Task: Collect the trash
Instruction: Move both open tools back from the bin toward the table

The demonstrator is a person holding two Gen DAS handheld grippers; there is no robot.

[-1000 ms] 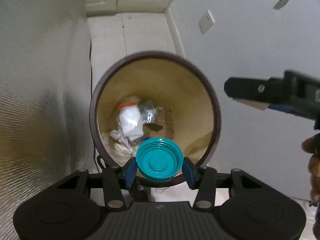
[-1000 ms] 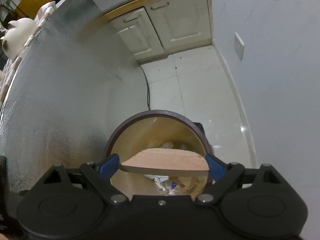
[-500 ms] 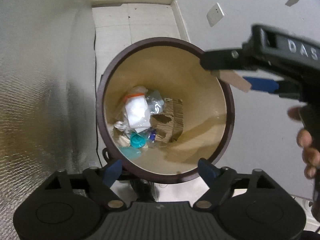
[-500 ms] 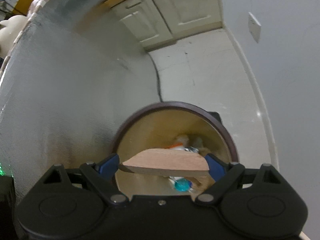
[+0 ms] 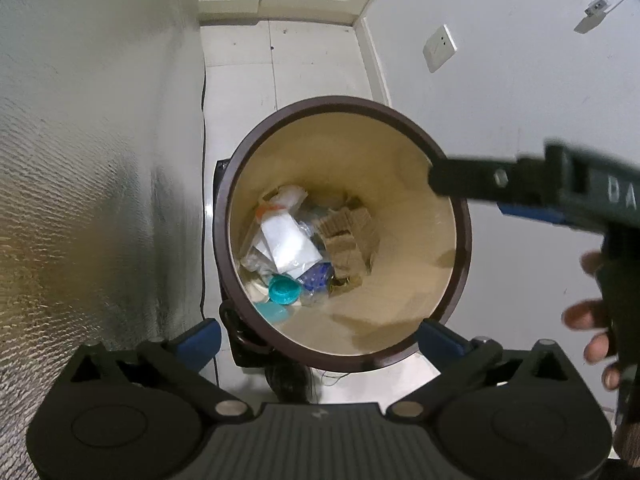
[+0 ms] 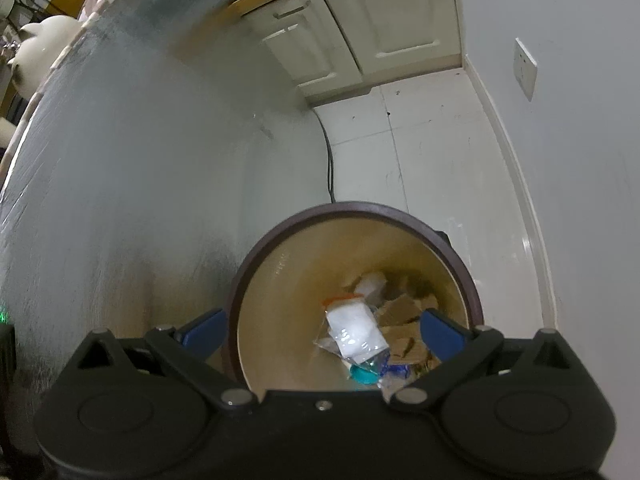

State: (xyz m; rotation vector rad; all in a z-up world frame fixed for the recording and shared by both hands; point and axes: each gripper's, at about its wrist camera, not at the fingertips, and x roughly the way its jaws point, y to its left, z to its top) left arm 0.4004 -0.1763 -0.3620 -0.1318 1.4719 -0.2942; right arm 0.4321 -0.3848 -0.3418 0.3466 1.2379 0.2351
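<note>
A brown-rimmed trash bin (image 5: 344,101) with a beige inside stands on the floor below both grippers. At its bottom lie a teal lid (image 5: 283,290), a white plastic bag (image 5: 289,245), cardboard pieces (image 5: 349,233) and other scraps. My left gripper (image 5: 320,336) hovers over the bin's near rim, its jaws opening wide with nothing between them. My right gripper (image 6: 322,328) hangs over the bin (image 6: 360,210) too, jaws also opening and empty. From the right wrist view the bag (image 6: 356,330), the lid (image 6: 364,378) and the cardboard (image 6: 400,312) lie inside. The right gripper's finger (image 5: 480,181) reaches over the bin's right rim.
A silvery textured panel (image 5: 80,200) rises left of the bin and a pale wall (image 5: 520,100) with a socket (image 5: 440,48) on the right. White cabinet doors (image 6: 380,28) close the far end of the tiled floor. A black cable (image 6: 330,168) runs down behind the bin. A person's fingers (image 5: 588,312) hold the right gripper.
The left jaws spread and the teal lid fell into the bin. The right jaws spread and let the cardboard piece drop in. The right gripper moved over the bin's rim.
</note>
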